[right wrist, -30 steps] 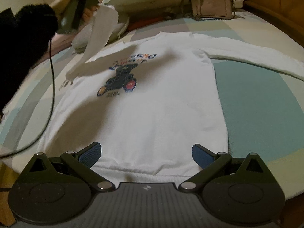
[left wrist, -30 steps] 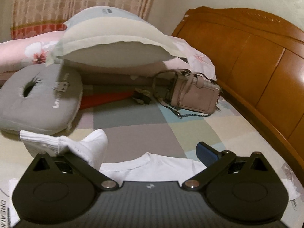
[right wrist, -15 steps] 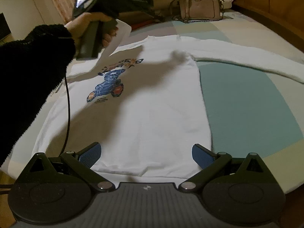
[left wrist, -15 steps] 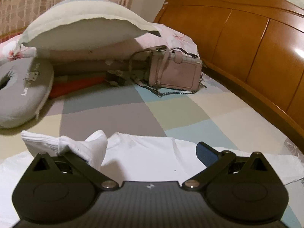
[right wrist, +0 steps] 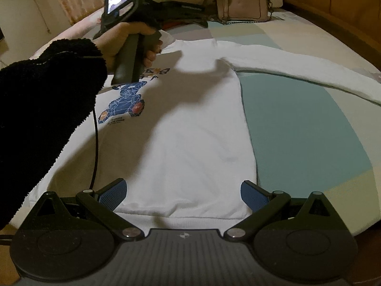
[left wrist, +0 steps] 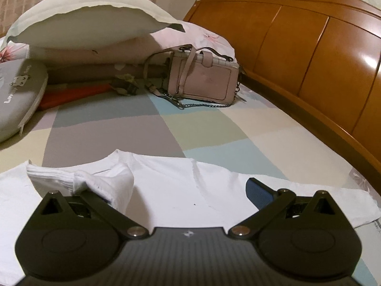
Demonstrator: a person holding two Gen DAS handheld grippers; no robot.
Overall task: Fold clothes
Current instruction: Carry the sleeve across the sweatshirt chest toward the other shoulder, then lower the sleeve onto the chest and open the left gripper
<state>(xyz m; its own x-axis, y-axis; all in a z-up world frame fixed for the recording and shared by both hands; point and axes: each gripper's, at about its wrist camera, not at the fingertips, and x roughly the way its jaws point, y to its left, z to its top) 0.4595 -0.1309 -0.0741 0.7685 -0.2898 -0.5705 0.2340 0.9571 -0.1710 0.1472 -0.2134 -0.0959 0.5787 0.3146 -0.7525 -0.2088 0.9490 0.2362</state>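
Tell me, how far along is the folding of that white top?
Done: the white long-sleeved sweatshirt lies flat on the bed. In hand: its left sleeve cuff drapes over the open left gripper, above the chest. Left: the outstretched right sleeve and the body.

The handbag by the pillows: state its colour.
The handbag is pale dusty pink, clearest in the left wrist view.

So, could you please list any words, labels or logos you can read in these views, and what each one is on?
"Lo...": start of the white lettering on the grey cushion; the rest is cut off and blurred.
Coloured lettering above the blue figure print on the white sweatshirt: upside down, partly hidden, unreadable.
Small lines under that print: too small to read.
Pink handbag: no text visible.
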